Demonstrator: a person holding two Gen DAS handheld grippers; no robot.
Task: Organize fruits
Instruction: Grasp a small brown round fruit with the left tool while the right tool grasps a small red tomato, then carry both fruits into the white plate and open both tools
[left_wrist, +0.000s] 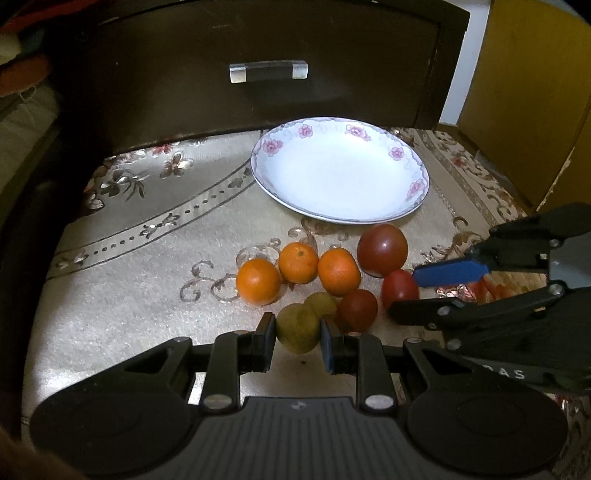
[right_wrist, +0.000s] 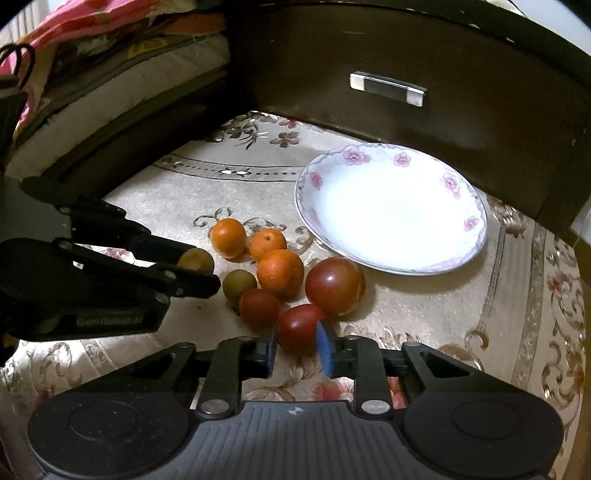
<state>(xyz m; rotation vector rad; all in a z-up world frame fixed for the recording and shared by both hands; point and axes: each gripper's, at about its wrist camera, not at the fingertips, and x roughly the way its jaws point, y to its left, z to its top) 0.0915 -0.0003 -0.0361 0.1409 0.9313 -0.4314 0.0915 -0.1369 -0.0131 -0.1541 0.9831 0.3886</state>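
Observation:
A white floral plate (left_wrist: 419, 186) (right_wrist: 476, 221) lies empty on the patterned cloth. In front of it are three oranges (left_wrist: 298, 261) (right_wrist: 280, 272), a big dark red tomato (left_wrist: 382, 249) (right_wrist: 334, 287), two small red tomatoes (left_wrist: 357, 309) (right_wrist: 259, 307) and two small olive-green fruits (left_wrist: 323, 303) (right_wrist: 239, 284). My left gripper (left_wrist: 298, 338) is shut on one green fruit (left_wrist: 297, 332) (right_wrist: 195, 259), low over the cloth. My right gripper (right_wrist: 297, 341) is shut on a small red tomato (right_wrist: 300, 325) (left_wrist: 399, 288).
A dark wooden drawer front with a clear handle (left_wrist: 268, 71) (right_wrist: 388, 88) rises right behind the plate. Stacked bedding (right_wrist: 110, 74) lies at the left. A yellow cabinet (left_wrist: 532, 92) stands at the right. Bare cloth (left_wrist: 140, 258) spreads left of the fruits.

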